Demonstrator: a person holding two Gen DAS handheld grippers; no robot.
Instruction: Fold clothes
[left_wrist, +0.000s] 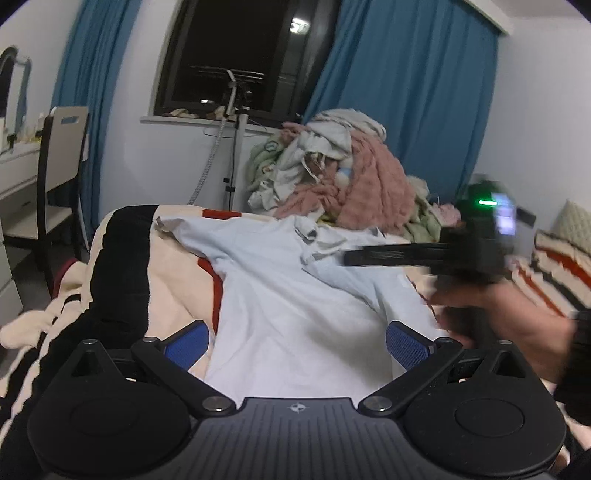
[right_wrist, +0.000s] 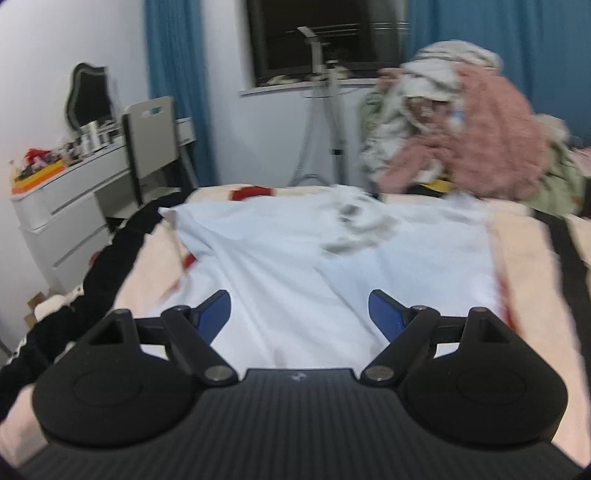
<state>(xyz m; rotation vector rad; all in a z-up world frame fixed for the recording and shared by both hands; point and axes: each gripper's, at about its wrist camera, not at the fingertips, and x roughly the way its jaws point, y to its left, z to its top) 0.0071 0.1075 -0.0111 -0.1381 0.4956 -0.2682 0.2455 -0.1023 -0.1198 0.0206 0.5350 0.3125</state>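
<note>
Pale blue shirt (left_wrist: 291, 295), cotton-looking, spread flat on the bed, collar at the far end; taken as the landmark.

Left gripper (left_wrist: 297, 343): nearest, above the shirt's near hem, blue pads spread wide, nothing between them.

Right gripper (right_wrist: 300, 314): over the shirt's near half, pads likewise spread, empty. Seen from the left side it is a blurred black tool crossing above the shirt's right sleeve, a hand (left_wrist: 517, 317) gripping it.

Blanket (left_wrist: 122, 266): cream with black and red stripes, under the shirt.

Clothes pile (left_wrist: 332, 170): pink, green and white, beyond the collar.

Stand (left_wrist: 234, 147): white, beyond the shirt, left of the pile.

Window (left_wrist: 243, 55): dark, farthest, between blue curtains (left_wrist: 402, 92).
</note>
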